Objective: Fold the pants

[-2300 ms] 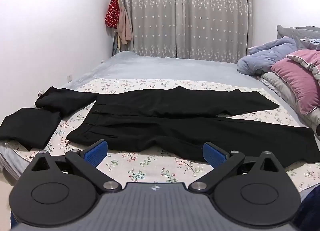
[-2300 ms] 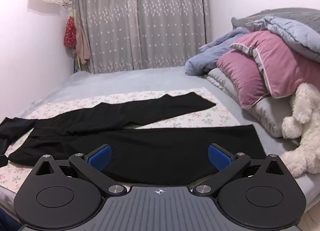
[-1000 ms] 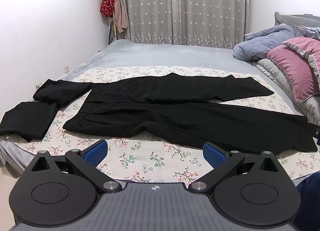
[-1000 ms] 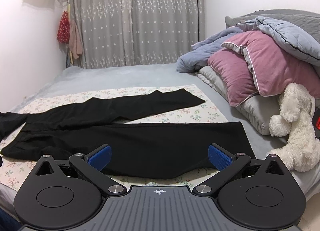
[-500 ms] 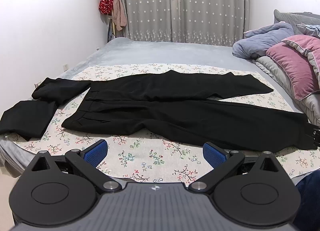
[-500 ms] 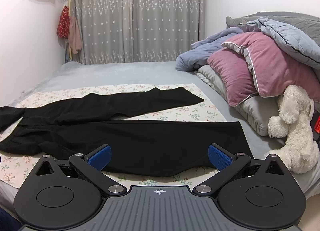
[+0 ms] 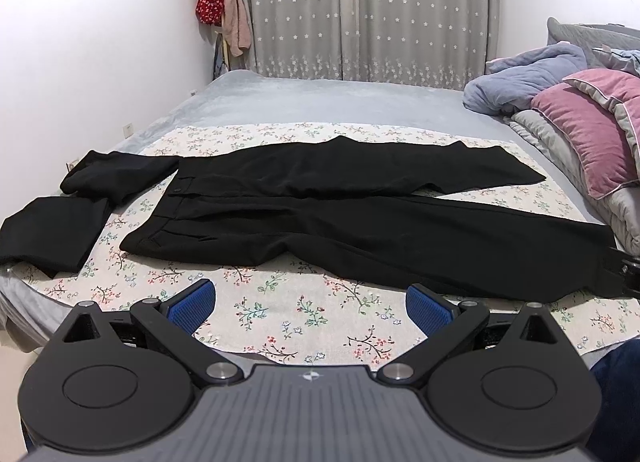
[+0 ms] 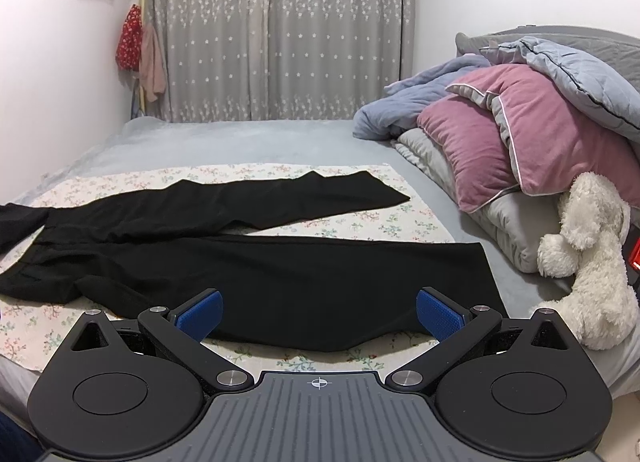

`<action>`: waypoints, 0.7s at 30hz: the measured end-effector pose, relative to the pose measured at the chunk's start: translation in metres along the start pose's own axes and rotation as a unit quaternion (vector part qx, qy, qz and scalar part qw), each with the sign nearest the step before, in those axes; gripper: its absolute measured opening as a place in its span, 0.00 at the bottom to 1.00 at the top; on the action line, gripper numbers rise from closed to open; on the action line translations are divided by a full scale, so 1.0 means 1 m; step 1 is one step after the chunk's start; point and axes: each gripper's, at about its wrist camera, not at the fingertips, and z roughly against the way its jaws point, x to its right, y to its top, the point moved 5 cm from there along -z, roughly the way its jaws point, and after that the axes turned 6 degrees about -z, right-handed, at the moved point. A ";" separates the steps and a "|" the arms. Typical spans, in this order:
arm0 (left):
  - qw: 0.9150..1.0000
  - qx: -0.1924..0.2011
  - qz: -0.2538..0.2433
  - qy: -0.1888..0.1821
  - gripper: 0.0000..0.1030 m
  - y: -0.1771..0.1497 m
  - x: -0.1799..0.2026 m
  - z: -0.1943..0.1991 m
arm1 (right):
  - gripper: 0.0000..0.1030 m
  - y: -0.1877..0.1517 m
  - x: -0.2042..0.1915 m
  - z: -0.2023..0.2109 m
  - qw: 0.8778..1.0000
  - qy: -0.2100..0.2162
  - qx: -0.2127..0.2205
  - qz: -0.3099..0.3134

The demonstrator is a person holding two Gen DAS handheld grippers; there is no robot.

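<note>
Folded garments (image 7: pixel 56 229): two black pieces at the far left of the floral sheet (image 7: pixel 280 314), apart from the pants.
Pants (image 7: pixel 360 217): black, spread flat on the sheet, waistband left, legs splayed rightward.
Left gripper (image 7: pixel 311 304): fingers spread wide, empty, above the sheet's near edge.
Right gripper (image 8: pixel 318 312): fingers spread wide, empty, over the near leg's hem.
Pillows (image 8: pixel 520 133): piled at right, white plush toy (image 8: pixel 588 258) beside them.

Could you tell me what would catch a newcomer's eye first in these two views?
A pair of black pants lies spread flat on a floral sheet across the bed, legs splayed towards the pillows. A pink pillow and a white plush toy sit at the right. Both hand-held grippers, left and right, hover open at the near edge.
</note>
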 end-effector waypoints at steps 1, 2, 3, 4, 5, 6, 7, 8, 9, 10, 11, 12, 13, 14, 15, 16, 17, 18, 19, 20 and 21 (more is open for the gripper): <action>1.000 0.000 0.002 0.001 1.00 0.000 -0.001 0.000 | 1.00 0.000 0.000 0.000 1.000 0.000 0.000 0.001; 1.000 -0.001 0.004 0.000 1.00 -0.001 -0.002 -0.001 | 1.00 0.000 0.000 -0.001 1.000 -0.001 0.000 0.002; 1.000 -0.002 0.006 0.000 1.00 -0.001 -0.001 -0.001 | 1.00 0.000 0.000 -0.001 1.000 -0.002 -0.001 0.002; 1.000 -0.003 0.007 -0.001 1.00 -0.002 -0.001 -0.001 | 1.00 0.000 0.001 -0.001 1.000 -0.002 -0.001 0.001; 1.000 -0.003 0.006 -0.002 1.00 -0.002 -0.001 -0.001 | 1.00 0.000 0.001 -0.002 1.000 -0.002 -0.002 0.001; 1.000 -0.004 0.005 -0.001 1.00 -0.002 0.000 -0.001 | 1.00 -0.001 0.001 -0.002 1.000 -0.002 -0.002 0.001; 1.000 -0.004 0.004 -0.001 1.00 -0.003 0.000 -0.001 | 1.00 -0.001 0.000 -0.003 1.000 -0.003 -0.003 0.001; 1.000 -0.005 0.003 -0.001 1.00 -0.003 0.001 -0.001 | 1.00 -0.002 0.000 -0.003 1.000 -0.003 -0.003 0.001; 1.000 -0.005 0.003 -0.002 1.00 -0.003 0.001 -0.001 | 1.00 -0.002 0.000 -0.003 1.000 -0.004 -0.004 0.001; 1.000 -0.006 0.002 -0.002 1.00 -0.003 0.002 -0.001 | 1.00 -0.003 -0.001 -0.004 1.000 -0.004 -0.004 0.002; 1.000 -0.006 0.002 -0.003 1.00 -0.003 0.002 -0.001 | 1.00 -0.003 -0.001 -0.004 1.000 -0.004 -0.004 0.002; 1.000 -0.006 0.002 -0.003 1.00 -0.002 0.002 -0.001 | 1.00 -0.003 0.000 -0.004 1.000 -0.005 -0.003 0.003; 1.000 -0.006 0.001 -0.003 1.00 -0.002 0.002 -0.001 | 1.00 -0.003 -0.001 -0.004 1.000 -0.005 -0.003 0.004; 1.000 -0.006 0.000 -0.003 1.00 -0.002 0.002 -0.001 | 1.00 -0.004 -0.001 -0.003 1.000 -0.005 -0.002 0.004; 1.000 -0.005 0.000 -0.003 1.00 -0.002 0.001 -0.001 | 1.00 -0.004 -0.001 -0.003 1.000 -0.005 -0.002 0.004; 1.000 -0.006 0.000 -0.004 1.00 -0.003 0.001 -0.001 | 1.00 -0.004 -0.001 -0.003 1.000 -0.005 -0.002 0.004; 1.000 -0.006 0.000 -0.005 1.00 -0.003 0.001 0.000 | 1.00 -0.004 -0.001 -0.003 1.000 -0.006 -0.002 0.003; 1.000 -0.007 0.001 -0.006 1.00 -0.003 0.001 0.000 | 1.00 -0.004 -0.001 -0.003 1.000 -0.006 -0.002 0.003; 1.000 -0.007 0.001 -0.007 1.00 -0.003 0.001 0.000 | 1.00 -0.004 0.000 -0.003 1.000 -0.006 -0.003 0.002; 1.000 -0.008 0.001 -0.008 1.00 -0.003 0.002 0.000 | 1.00 -0.004 0.000 -0.003 1.000 -0.006 -0.003 0.002; 1.000 -0.008 0.000 -0.008 1.00 -0.004 0.002 -0.001 | 1.00 -0.004 -0.001 -0.003 1.000 -0.006 -0.003 0.003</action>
